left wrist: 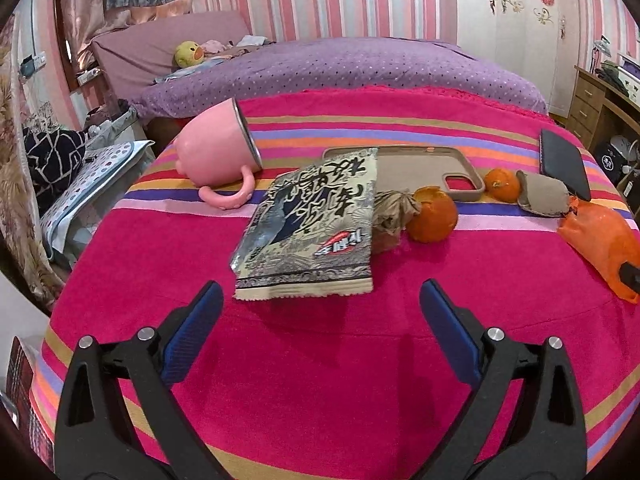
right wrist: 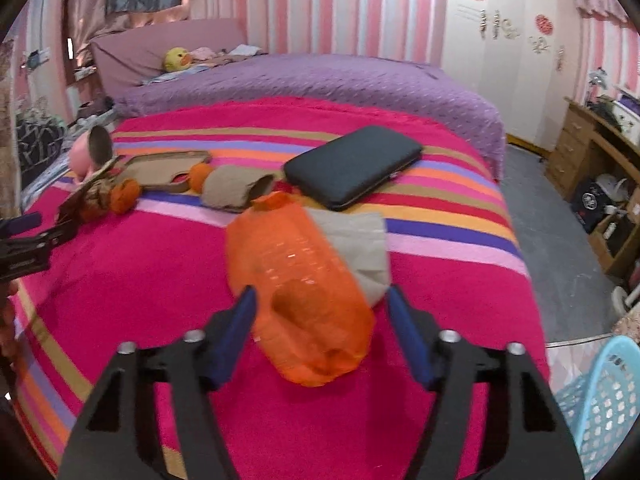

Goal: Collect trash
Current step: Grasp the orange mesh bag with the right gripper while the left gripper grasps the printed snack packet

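Note:
A printed snack wrapper [left wrist: 308, 232] lies on the striped pink blanket [left wrist: 320, 360], just beyond my open left gripper [left wrist: 320, 300]. Behind it lie crumpled brown paper [left wrist: 390, 210], two orange peels [left wrist: 433, 216] [left wrist: 502, 184] and a cardboard tube [left wrist: 544, 196]. A crushed orange plastic bottle [right wrist: 300, 288] lies between the fingers of my open right gripper [right wrist: 320, 304]; the pads stand apart from it. Grey paper [right wrist: 360, 244] lies beside the bottle. The bottle also shows in the left wrist view [left wrist: 600, 244].
A pink mug [left wrist: 218, 152] lies on its side at the left. A beige phone case [left wrist: 420, 168] and a black case [right wrist: 352, 166] lie on the blanket. A blue mesh basket [right wrist: 600, 408] stands on the floor at the right. Wooden drawers [right wrist: 576, 152] stand beyond.

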A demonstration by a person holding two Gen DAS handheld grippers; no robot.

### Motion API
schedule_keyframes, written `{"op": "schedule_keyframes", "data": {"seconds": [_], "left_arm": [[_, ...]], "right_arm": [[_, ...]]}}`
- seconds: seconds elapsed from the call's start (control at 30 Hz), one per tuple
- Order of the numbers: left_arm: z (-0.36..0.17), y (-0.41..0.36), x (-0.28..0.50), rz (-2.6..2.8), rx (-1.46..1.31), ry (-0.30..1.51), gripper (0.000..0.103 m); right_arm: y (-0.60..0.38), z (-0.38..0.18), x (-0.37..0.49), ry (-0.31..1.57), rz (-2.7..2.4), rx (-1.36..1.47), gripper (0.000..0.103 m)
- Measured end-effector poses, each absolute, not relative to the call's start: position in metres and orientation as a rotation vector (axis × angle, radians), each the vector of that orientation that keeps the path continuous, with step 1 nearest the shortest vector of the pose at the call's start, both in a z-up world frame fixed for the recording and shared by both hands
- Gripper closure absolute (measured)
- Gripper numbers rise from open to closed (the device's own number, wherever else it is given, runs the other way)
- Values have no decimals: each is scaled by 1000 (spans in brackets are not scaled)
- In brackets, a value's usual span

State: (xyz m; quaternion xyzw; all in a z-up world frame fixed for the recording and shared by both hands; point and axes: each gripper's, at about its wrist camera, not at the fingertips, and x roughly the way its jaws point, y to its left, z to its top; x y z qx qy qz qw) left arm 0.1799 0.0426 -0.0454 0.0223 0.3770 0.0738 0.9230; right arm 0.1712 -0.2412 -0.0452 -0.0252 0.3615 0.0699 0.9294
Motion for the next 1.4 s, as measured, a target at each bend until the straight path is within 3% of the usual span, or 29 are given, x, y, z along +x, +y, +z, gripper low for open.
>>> {"op": "schedule_keyframes", "data": {"seconds": [0.07, 0.17, 0.23, 0.3, 0.57, 0.7, 0.8, 0.87, 1.2, 1.23, 1.3, 1.33, 1.37, 1.4], "left_arm": [[-45, 45, 180, 155, 44, 772, 8], [-46, 49, 181, 153, 37, 778, 9], [-48, 50, 182, 143, 35, 788, 15], [-50, 51, 184, 135, 29, 801, 22], [-52, 61, 187, 110, -22, 811, 60], [-52, 64, 188, 112, -30, 810, 71], [-50, 66, 188, 101, -37, 800, 86], [-48, 66, 186, 95, -37, 788, 103], [-42, 62, 184, 92, -9, 767, 103], [-44, 59, 185, 97, 2, 775, 99], [-46, 58, 186, 102, 13, 782, 80], [-46, 57, 186, 109, 16, 781, 65], [-46, 57, 187, 111, 18, 779, 56], [-46, 57, 188, 111, 17, 779, 55]], "right_arm": [[-238, -45, 168, 739, 167, -59, 57], [-232, -44, 163, 740, 213, -56, 77], [-228, -45, 163, 747, 226, -60, 79], [-225, -46, 162, 746, 234, -69, 89], [-223, -42, 157, 710, 261, -74, 95], [-222, -44, 155, 707, 259, -83, 95], [-222, -43, 153, 696, 257, -85, 95], [-223, -41, 152, 685, 253, -84, 95], [-230, -38, 149, 666, 245, -74, 95], [-230, -39, 149, 669, 246, -74, 95], [-231, -41, 150, 691, 250, -71, 94], [-232, -42, 150, 690, 247, -68, 94], [-233, -41, 151, 693, 246, -64, 94], [-234, -41, 151, 694, 242, -61, 94]]}}
